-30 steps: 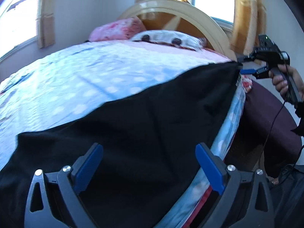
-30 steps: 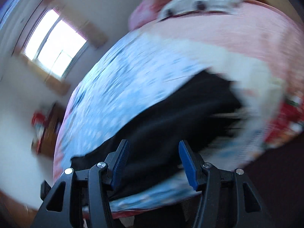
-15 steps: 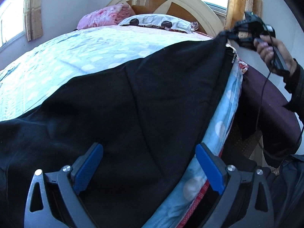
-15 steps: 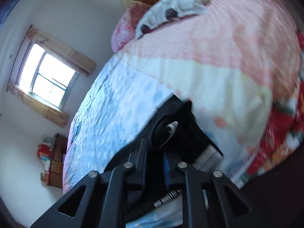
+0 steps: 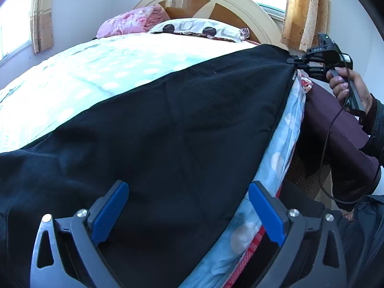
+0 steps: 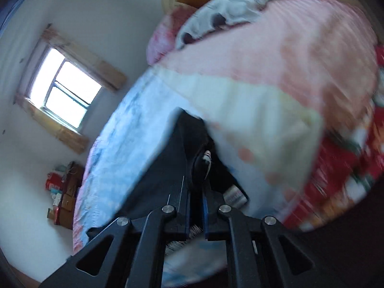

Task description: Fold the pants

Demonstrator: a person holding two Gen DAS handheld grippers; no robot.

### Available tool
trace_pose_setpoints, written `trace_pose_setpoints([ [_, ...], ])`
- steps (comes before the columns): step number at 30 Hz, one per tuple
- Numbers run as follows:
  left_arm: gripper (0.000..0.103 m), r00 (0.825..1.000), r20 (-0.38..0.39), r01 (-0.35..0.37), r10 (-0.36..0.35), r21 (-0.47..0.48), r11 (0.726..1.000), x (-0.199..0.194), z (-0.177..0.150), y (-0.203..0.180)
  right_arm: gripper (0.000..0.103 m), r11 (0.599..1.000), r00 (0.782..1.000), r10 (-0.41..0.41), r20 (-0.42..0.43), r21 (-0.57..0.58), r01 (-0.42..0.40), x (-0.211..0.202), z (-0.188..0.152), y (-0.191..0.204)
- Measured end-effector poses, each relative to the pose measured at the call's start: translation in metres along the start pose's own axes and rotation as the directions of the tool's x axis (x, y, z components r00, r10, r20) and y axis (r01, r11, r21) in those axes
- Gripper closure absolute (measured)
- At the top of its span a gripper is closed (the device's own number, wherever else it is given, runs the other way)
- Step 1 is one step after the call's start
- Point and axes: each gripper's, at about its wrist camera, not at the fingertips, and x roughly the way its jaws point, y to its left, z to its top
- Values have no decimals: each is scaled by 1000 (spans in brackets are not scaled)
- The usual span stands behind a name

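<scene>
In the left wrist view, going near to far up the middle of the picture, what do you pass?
left gripper → black pants → light blue bedspread → spotted pillow → rounded headboard

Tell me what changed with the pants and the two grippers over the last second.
The right gripper closed from open onto the far corner of the black pants and lifted it off the bed, stretching the cloth taut. The left gripper stayed open over the near end of the pants.

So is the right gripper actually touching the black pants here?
Touching. In the right wrist view the right gripper is shut on a bunched edge of the pants, with black cloth pinched between its fingers.
</scene>
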Motion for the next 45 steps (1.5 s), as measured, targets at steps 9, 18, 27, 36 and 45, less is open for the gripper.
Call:
trace_pose_setpoints([
  [9,2,1000,25,0,1,-42,999,-5,-3,-1,95,993,996,-86,7,-82,86,-3,2,16],
  [18,2,1000,29,4,-2,-49,999,-8,-3,3,95,994,996,-80,26,-68,82,-19,-8,16],
  [27,1,999,34,4,-2,-49,999,-9,-5,2,94,998,998,-60,26,-11,60,-16,-4,-3],
  [36,1,985,106,-129,138,-87,988,-30,-4,15,43,951,938,-212,275,-162,262,-79,-19,56],
  [45,1,978,18,-206,209,-117,972,-21,-22,30,42,883,984,-115,-137,-468,37,49,-93,132],
])
